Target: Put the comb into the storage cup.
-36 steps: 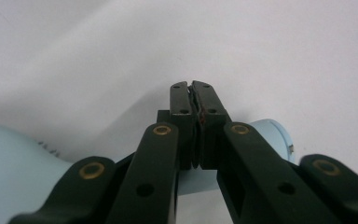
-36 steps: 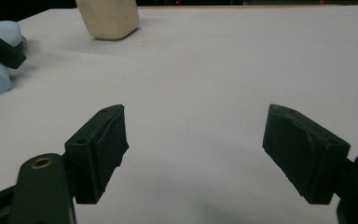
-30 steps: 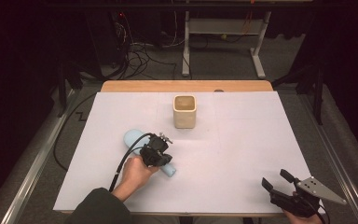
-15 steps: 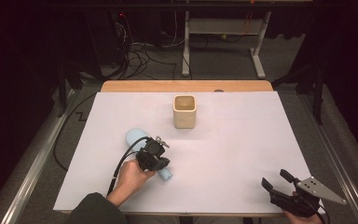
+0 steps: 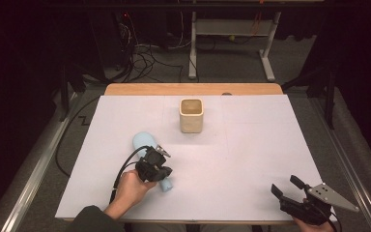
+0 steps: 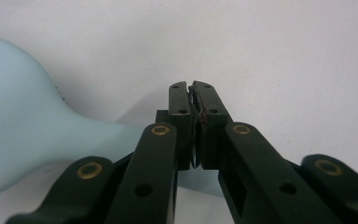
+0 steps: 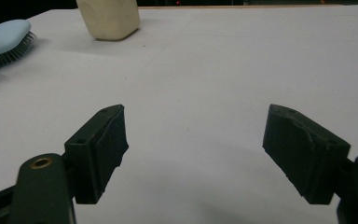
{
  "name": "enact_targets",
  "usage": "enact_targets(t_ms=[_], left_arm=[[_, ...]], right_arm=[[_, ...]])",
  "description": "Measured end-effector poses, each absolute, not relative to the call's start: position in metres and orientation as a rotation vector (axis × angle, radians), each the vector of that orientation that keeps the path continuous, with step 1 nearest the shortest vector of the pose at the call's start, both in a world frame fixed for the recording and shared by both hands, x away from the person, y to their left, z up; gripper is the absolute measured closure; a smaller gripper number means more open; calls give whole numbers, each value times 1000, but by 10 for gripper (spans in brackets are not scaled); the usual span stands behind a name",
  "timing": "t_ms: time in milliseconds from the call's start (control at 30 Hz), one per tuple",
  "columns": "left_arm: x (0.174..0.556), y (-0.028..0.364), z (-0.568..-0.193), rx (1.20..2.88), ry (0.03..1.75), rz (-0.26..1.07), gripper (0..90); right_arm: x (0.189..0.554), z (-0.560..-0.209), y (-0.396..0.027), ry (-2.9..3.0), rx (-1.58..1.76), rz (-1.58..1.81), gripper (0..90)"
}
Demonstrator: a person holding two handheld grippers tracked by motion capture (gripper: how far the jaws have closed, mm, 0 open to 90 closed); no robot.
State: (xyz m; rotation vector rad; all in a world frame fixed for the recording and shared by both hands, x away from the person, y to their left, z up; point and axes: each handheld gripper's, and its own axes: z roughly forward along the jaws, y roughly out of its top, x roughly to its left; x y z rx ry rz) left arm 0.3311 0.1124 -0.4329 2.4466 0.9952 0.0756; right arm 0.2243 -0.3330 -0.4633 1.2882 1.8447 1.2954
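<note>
Hairbrush (image 5: 147, 147), pale blue, lies on the white bench (image 5: 251, 159) near its left front, bristles down. Over its handle sits the left tool (image 5: 160, 155), jaws pressed together with nothing between them. A cream cup (image 5: 191, 116) stands farther back. Right tool (image 5: 284, 187) rests at the front right, jaws wide apart.

A white sheet (image 5: 251, 159) covers the desk (image 5: 193, 89), whose wooden far edge is exposed. Beyond it: grey floor (image 5: 236, 67), tangled cables (image 5: 147, 55), a white metal frame (image 5: 232, 34). The room is dark.
</note>
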Motion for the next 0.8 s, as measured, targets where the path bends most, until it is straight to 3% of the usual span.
enact_targets(t_ms=[800], left_arm=[[307, 139, -435, 2413, 1036, 148, 864]], right_arm=[[231, -463, -330, 1863, 1274, 1306, 220]])
